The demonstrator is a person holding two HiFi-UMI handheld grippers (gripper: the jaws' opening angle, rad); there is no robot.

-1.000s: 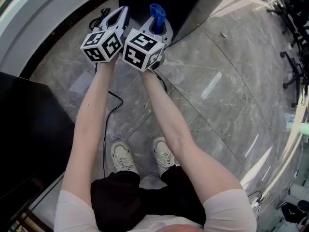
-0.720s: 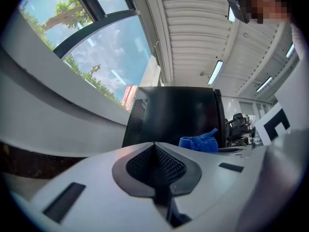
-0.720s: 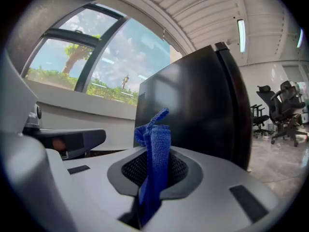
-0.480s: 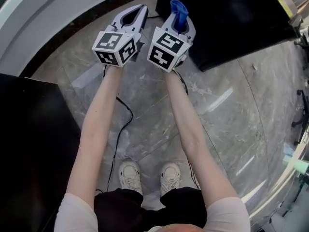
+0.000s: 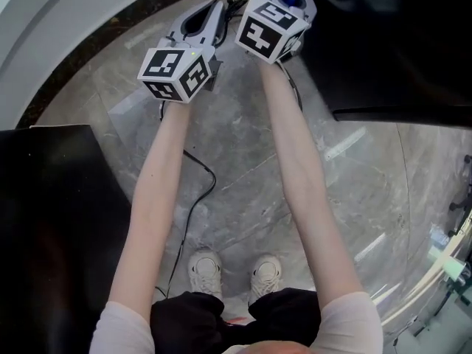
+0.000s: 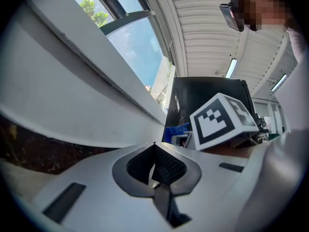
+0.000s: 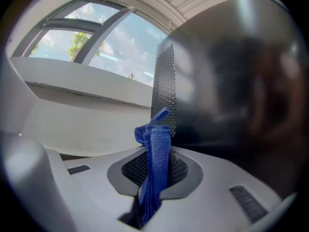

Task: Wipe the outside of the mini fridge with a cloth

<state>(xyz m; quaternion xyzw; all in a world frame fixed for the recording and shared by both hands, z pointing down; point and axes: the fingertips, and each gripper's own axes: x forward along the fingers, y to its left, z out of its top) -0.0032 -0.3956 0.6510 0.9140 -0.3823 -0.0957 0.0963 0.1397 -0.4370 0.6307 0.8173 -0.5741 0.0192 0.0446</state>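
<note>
Strip of blue knitted cloth (image 7: 159, 134) pinched in right gripper (image 7: 154, 152), end sticking out to reach glossy black mini fridge (image 7: 231, 81) side; left gripper (image 6: 154, 151) clenched empty, held aside.

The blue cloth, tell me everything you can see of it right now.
The blue cloth is a knitted-looking fabric, bunched into a narrow upright strip. The right gripper is shut on it, its fingers pinching the lower part while the crumpled top sticks out beyond them. It sits close to the black mini fridge, by its perforated edge; whether it touches the fridge cannot be told.
</note>
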